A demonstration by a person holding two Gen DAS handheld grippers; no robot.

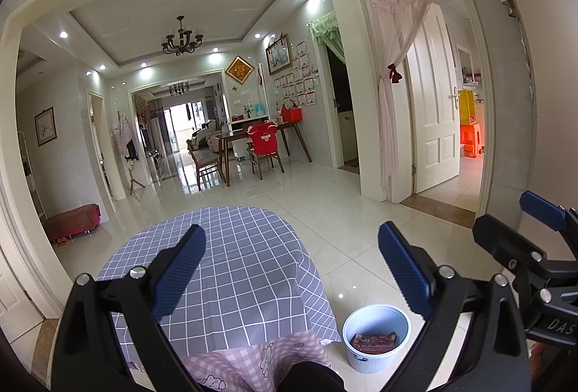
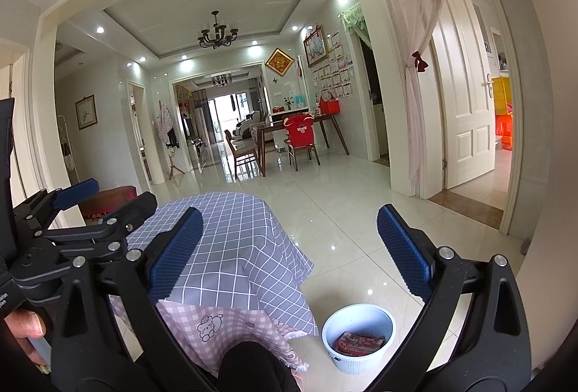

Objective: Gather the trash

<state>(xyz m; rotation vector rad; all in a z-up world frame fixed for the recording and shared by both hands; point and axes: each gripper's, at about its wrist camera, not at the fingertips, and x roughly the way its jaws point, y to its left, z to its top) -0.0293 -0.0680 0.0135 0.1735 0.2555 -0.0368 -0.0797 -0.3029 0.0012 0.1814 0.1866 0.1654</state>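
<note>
Left wrist: both hand-held grippers (image 1: 290,269) (image 2: 289,253) gape empty above table edge (image 1: 307,247), bin (image 1: 375,337) beside

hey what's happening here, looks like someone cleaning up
A person holds a gripper in each hand, both raised above a table with a grey checked cloth. The left gripper and right gripper are both open and hold nothing. On the floor beside the table stands a white bin with a red packet already inside. No trash shows on the visible part of the tabletop.
</note>
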